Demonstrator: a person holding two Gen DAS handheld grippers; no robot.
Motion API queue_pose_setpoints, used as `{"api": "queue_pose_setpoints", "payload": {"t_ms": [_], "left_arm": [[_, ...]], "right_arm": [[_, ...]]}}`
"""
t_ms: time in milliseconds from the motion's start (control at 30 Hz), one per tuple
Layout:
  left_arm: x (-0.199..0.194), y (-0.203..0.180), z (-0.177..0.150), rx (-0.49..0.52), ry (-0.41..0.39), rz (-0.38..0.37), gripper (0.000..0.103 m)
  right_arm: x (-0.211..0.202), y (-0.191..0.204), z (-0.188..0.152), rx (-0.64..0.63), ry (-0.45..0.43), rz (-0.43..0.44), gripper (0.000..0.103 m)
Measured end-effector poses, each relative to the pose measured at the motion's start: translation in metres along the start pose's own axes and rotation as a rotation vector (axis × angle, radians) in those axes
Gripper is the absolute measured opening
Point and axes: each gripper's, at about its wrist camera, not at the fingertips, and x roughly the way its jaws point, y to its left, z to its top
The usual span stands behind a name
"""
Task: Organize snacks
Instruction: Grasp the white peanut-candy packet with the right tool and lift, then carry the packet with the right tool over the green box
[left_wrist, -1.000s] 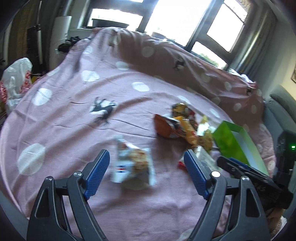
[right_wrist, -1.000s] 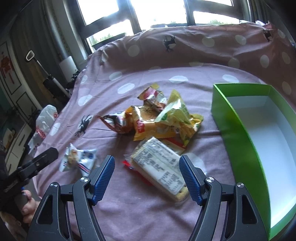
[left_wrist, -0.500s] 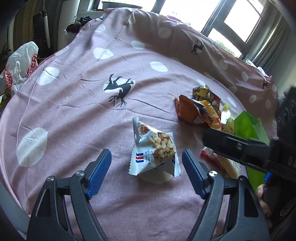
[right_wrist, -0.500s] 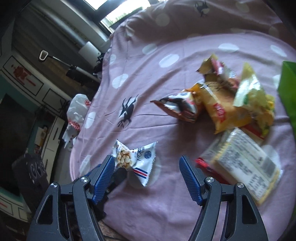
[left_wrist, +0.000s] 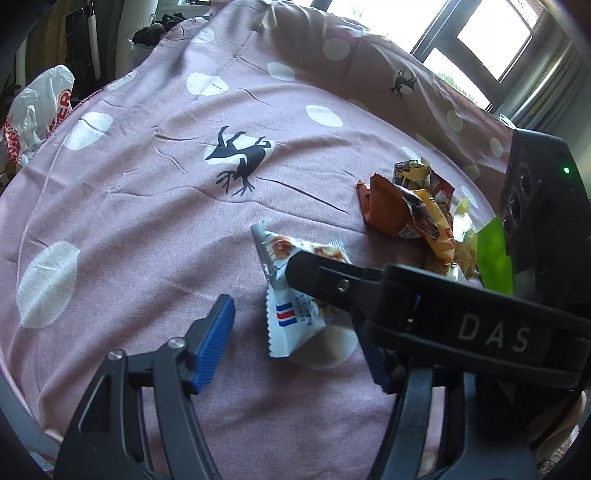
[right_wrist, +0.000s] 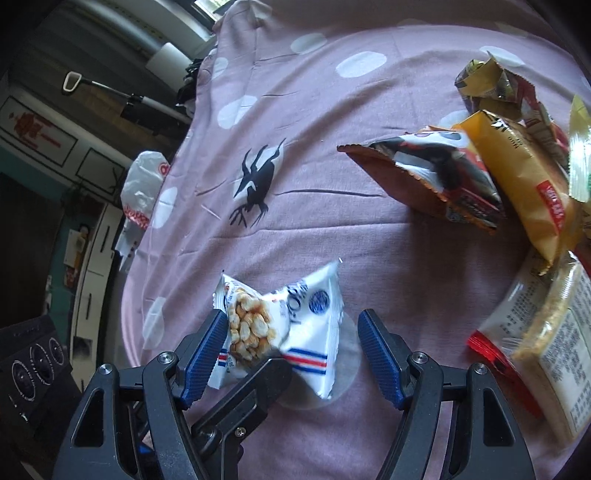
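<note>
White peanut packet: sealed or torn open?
Looks sealed. White peanut packet lies puffed on the pink cloth, both crimped ends intact, nothing spilled; the peanuts are printed on.

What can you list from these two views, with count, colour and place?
cloth: one, pink with white spots, under everything
peanut packet: one, white, near edge, between both grippers
snack bags: at least four, brown, yellow, gold, piled at the right
cracker pack: one, clear with white label, beside pile
box: one, green, behind pile
plastic bag: one, white and red, off the cloth at the left
left gripper: black, blue pads, jaws closing around packet, not yet pressing
right gripper: same colours, open over packet
</note>
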Motion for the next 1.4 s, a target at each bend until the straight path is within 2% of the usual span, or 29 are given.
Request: {"api": "queue_pose_setpoints", "payload": {"t_ms": [67,167,233,400,567,800,1000,1167,1400], "left_arm": [[0.001,-0.002,0.000,0.004,0.005,-0.021,0.053],[0.002,-0.006,-0.001,0.019,0.008,-0.055,0.045],[-0.001,-0.012,-0.002,0.048,-0.007,-0.051,0.043],[-0.002,-0.024,-0.005,0.089,-0.017,-0.063,0.040],[-0.025,-0.051,-0.008,0.170,-0.073,-0.072,0.041],[-0.054,-0.122,-0.010,0.314,-0.145,-0.147,0.041],[-0.059,-0.194,-0.015,0.459,-0.161,-0.226,0.040],[-0.049,-0.245,-0.021,0.566,-0.156,-0.261,0.040],[-0.033,-0.292,-0.029,0.649,-0.146,-0.287,0.040]], "right_arm": [[0.002,-0.003,0.000,0.006,0.003,0.024,0.072],[0.000,-0.003,-0.002,-0.004,0.000,0.051,0.058],[-0.003,-0.003,-0.004,-0.001,-0.004,0.064,0.056],[-0.012,-0.006,-0.009,-0.018,-0.055,0.030,0.054],[-0.046,-0.008,-0.015,-0.032,-0.129,0.043,0.054],[-0.125,-0.028,-0.026,-0.014,-0.295,0.013,0.054],[-0.190,-0.065,-0.040,0.026,-0.438,-0.041,0.054],[-0.227,-0.108,-0.053,0.097,-0.532,-0.053,0.054],[-0.255,-0.156,-0.064,0.191,-0.595,-0.042,0.054]]}}
